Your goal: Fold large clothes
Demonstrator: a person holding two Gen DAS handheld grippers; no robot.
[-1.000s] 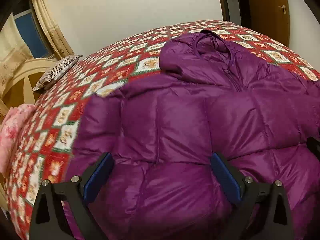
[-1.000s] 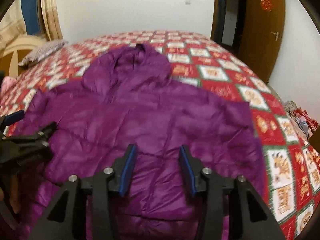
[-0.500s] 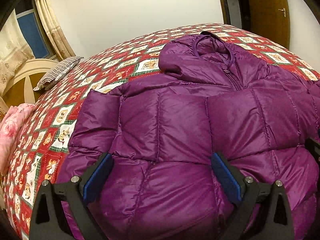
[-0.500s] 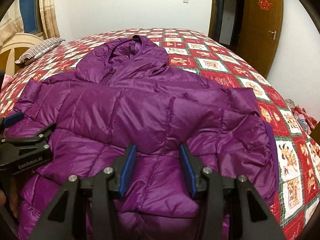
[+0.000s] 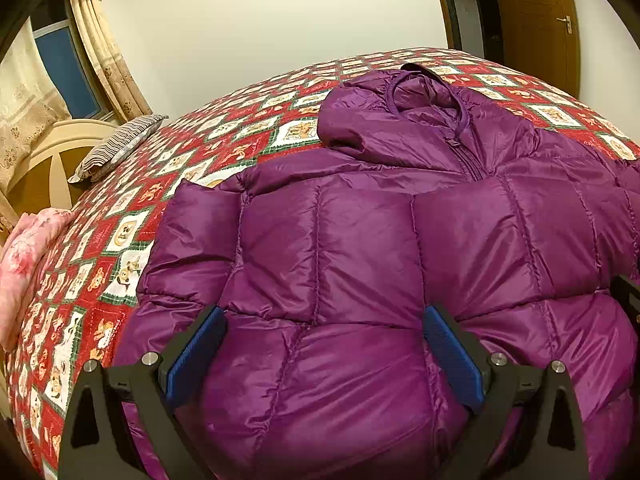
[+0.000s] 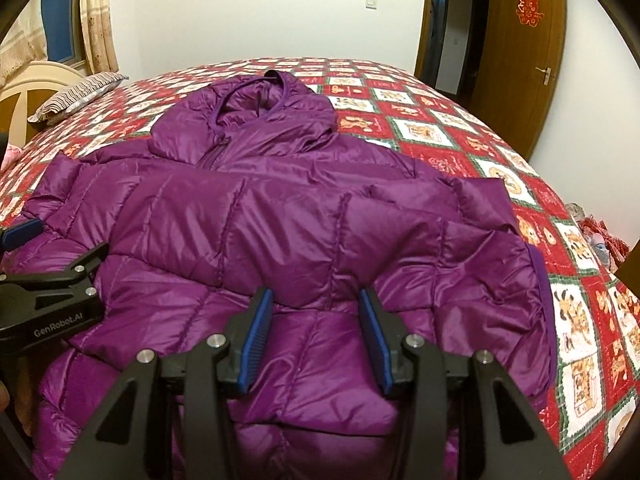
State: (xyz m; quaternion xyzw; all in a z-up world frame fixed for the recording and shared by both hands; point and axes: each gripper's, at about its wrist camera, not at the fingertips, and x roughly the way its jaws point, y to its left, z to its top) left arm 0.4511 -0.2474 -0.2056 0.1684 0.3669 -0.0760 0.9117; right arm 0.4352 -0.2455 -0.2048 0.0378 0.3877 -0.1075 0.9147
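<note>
A big purple puffy jacket (image 5: pixel 360 248) lies on a bed with a red blanket (image 5: pixel 168 168) that has little picture squares on it. The jacket's hood (image 6: pixel 256 108) is at the far end. Its sleeves are folded across the front, so the jacket makes a fat, puffy pile in the near middle of the bed.

The left gripper (image 5: pixel 324 352) hangs over the near left part of the jacket. Its jaws are spread wide, and the blue pads (image 5: pixel 196 356) are not squeezing anything. The puffy cloth bulges up between them.

The right gripper (image 6: pixel 316 340) hangs over the near right part of the jacket. Its jaws are spread about halfway, with the jacket under them, and the pads are not pinching the cloth.

A striped pillow (image 5: pixel 116 148) sits far on the left by the cream headboard (image 5: pixel 44 156). A pink flowery cloth (image 5: pixel 24 264) lies at the left edge of the bed. A brown door (image 6: pixel 516 48) is far on the right.
</note>
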